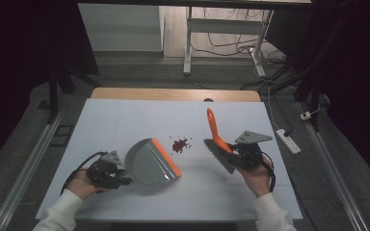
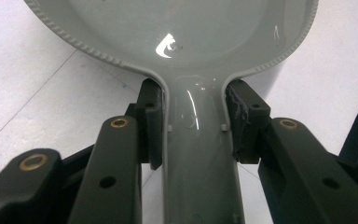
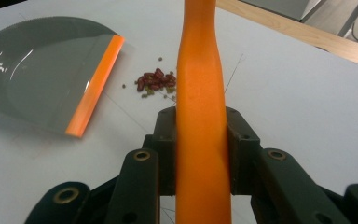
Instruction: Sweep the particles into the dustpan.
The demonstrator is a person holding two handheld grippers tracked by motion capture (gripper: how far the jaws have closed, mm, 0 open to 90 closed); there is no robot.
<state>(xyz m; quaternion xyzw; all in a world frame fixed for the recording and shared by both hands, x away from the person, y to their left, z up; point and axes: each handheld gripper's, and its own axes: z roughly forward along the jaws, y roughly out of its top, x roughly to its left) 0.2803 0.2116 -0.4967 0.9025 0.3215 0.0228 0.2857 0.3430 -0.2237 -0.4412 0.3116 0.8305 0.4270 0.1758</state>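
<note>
With dustpan [image 1: 150, 161] and brush [image 1: 218, 142] clamped by the 2 hand-held grippers, beans [image 1: 179, 144] could be scattered if swept too hard.

high view: above, facing forward-down | gripper views: close, along jaws | shared: dustpan [image 1: 150, 161]

surface [image 1: 125, 120]: white, wooden far edge | on it: grey dustpan [image 1: 149, 161] with orange lip, small beans pile [image 1: 180, 144] just beside

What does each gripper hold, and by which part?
Left gripper clamps the dustpan by its handle; right gripper clamps the brush by its orange handle.
</note>
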